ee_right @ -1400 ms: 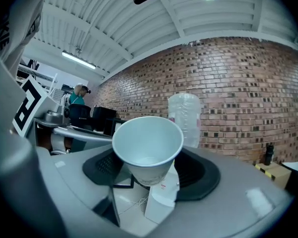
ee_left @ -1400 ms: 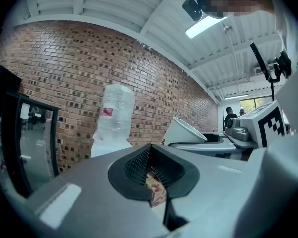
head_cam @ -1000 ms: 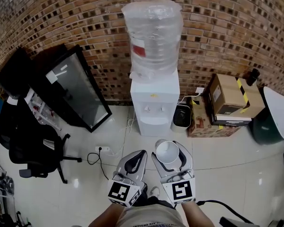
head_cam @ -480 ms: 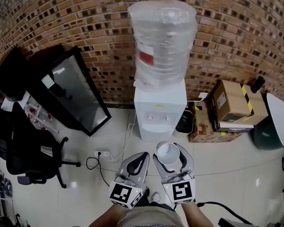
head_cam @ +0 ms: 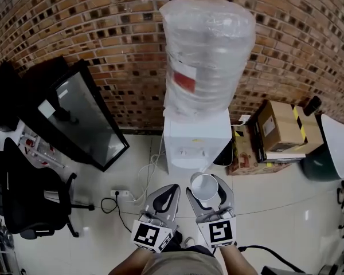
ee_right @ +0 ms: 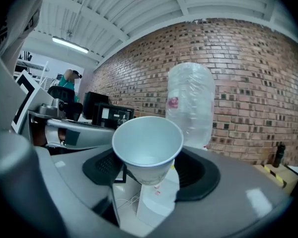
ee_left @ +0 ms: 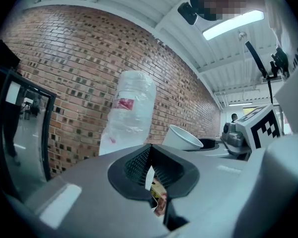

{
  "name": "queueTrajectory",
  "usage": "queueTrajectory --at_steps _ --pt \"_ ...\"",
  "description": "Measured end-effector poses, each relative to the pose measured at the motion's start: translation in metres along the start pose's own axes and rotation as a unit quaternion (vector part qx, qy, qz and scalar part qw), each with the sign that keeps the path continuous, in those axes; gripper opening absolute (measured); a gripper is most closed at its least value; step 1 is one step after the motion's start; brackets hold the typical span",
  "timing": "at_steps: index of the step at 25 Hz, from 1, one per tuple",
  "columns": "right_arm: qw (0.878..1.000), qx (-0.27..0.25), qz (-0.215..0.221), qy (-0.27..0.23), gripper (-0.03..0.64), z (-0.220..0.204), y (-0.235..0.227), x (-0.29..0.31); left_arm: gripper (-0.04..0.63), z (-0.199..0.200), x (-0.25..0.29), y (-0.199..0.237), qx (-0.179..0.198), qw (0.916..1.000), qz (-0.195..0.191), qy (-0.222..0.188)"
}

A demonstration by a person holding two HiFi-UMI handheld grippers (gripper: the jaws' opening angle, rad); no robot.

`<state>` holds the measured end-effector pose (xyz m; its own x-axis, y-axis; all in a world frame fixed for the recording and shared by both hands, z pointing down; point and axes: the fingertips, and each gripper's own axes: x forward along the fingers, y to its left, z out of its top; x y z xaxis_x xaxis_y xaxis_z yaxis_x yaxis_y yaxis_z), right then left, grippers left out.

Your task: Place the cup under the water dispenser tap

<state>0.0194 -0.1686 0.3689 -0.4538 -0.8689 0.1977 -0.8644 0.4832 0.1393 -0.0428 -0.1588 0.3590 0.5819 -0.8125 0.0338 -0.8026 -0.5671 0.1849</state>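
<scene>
The water dispenser [head_cam: 196, 139] stands against the brick wall, a plastic-wrapped bottle [head_cam: 209, 56] on its white body, its taps [head_cam: 189, 152] on the front panel. A white paper cup [head_cam: 204, 186] is held upright with my right gripper [head_cam: 207, 192] shut on it, just short of the dispenser's front. In the right gripper view the empty cup [ee_right: 148, 145] sits between the dark pads [ee_right: 102, 165], with the dispenser [ee_right: 188, 103] behind it. My left gripper [head_cam: 169, 191] is beside it on the left, shut with nothing in it. In the left gripper view its pads [ee_left: 139, 165] meet.
A black bin [head_cam: 222, 153] and cardboard boxes [head_cam: 281, 128] stand right of the dispenser. A black glass-fronted cabinet [head_cam: 83, 116] leans at the left, with an office chair [head_cam: 28, 199] before it. A power strip and cable [head_cam: 123, 195] lie on the tiled floor.
Both grippers, the cup in the right one, have moved forward toward the dispenser, which now fills more of the head view. Neither gripper's jaws changed.
</scene>
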Motion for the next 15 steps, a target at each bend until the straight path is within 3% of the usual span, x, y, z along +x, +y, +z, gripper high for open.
queueTrajectory --at_steps 15 --pt "1.0 -0.003 -0.006 0.024 0.325 -0.02 -0.005 0.05 0.0 -0.02 0.037 0.034 -0.006 0.9999 -0.003 -0.014"
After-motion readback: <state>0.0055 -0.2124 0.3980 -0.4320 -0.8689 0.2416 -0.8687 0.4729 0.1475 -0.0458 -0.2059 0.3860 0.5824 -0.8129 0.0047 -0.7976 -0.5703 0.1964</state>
